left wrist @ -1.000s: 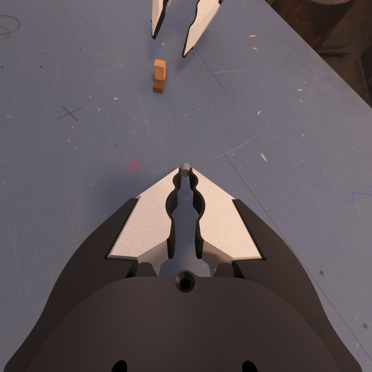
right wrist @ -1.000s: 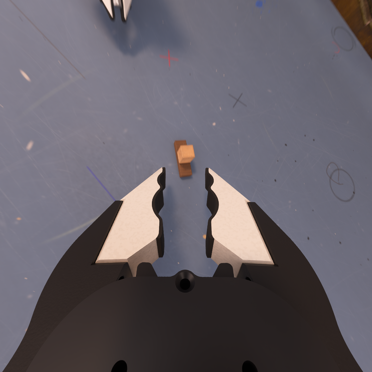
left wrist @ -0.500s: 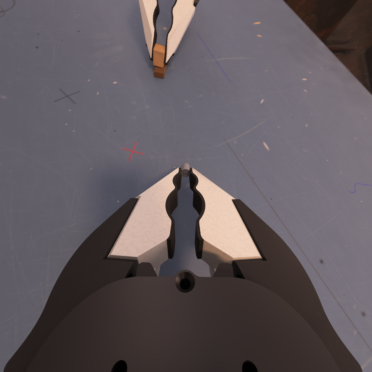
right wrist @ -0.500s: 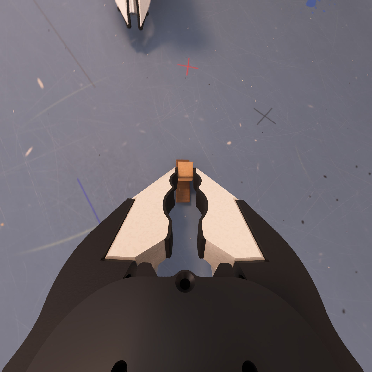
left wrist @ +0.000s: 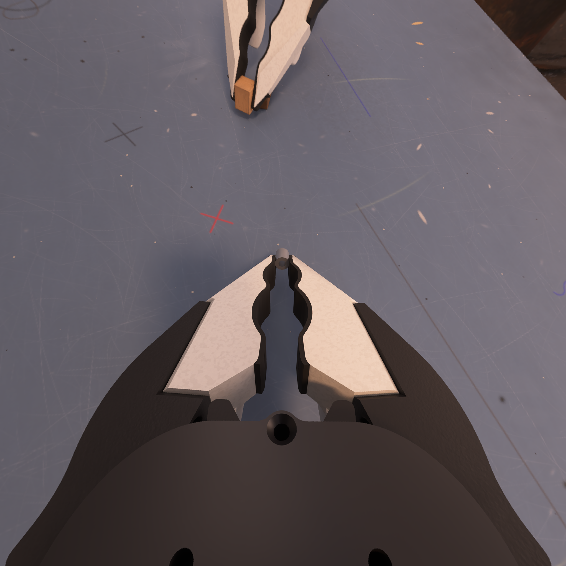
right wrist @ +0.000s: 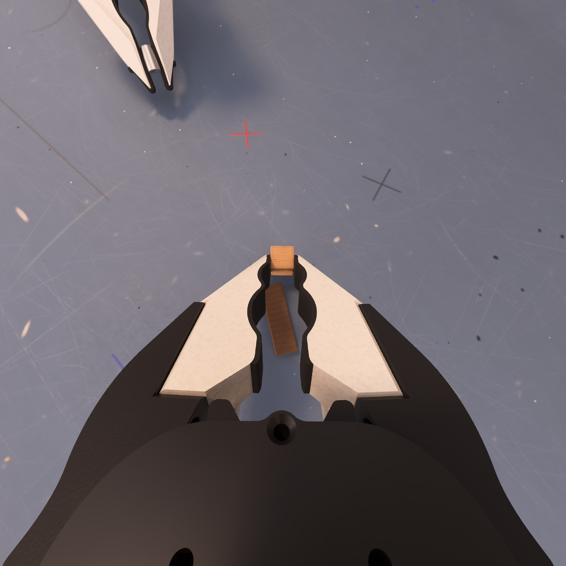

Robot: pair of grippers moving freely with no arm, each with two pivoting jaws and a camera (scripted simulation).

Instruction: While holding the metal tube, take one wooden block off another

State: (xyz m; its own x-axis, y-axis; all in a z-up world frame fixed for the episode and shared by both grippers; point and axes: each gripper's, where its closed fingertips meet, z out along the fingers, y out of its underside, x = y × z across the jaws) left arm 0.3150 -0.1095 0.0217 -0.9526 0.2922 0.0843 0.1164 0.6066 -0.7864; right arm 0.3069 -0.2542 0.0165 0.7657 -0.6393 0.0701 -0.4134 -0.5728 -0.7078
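Left gripper point(left wrist: 282, 260): it points forward and down over the blue-grey table point(left wrist: 398, 183), above the surface, with its shadow on the tabletop below. Its two white fingers are drawn close at the tips and pinch the metal tube point(left wrist: 282, 258).
Metal tube: a short grey cylinder held right at the fingertips. In the left wrist view its open round end faces the camera, so its long axis runs roughly along the fingers. In the right wrist view it shows between the far gripper's fingers point(right wrist: 128, 46) as a bright cylinder point(right wrist: 149, 58), lying along them and tilted down toward the table.
Right gripper point(right wrist: 282, 263): it is tilted down toward the table, fingers nearly together, clamped on the light wooden block point(right wrist: 282, 258) at the very tips. In the left wrist view it point(left wrist: 245, 98) comes down from the top edge, tips low near the table.
Light wooden block: a small pale block gripped on its two sides. In the left wrist view it point(left wrist: 243, 96) stands with its long axis upright. Whether its underside touches the table cannot be told.
Dark wooden block point(right wrist: 280, 318): a longer brown block lying flat on the table under the right gripper, seen through the gap between its fingers. Its long axis runs nearly along the fingers, slightly slanted. It sits behind the light block, apart from it in the right wrist view.
Table marks: a red cross point(left wrist: 216, 219) lies between the two grippers, and a dark cross point(left wrist: 123, 134) off to one side.
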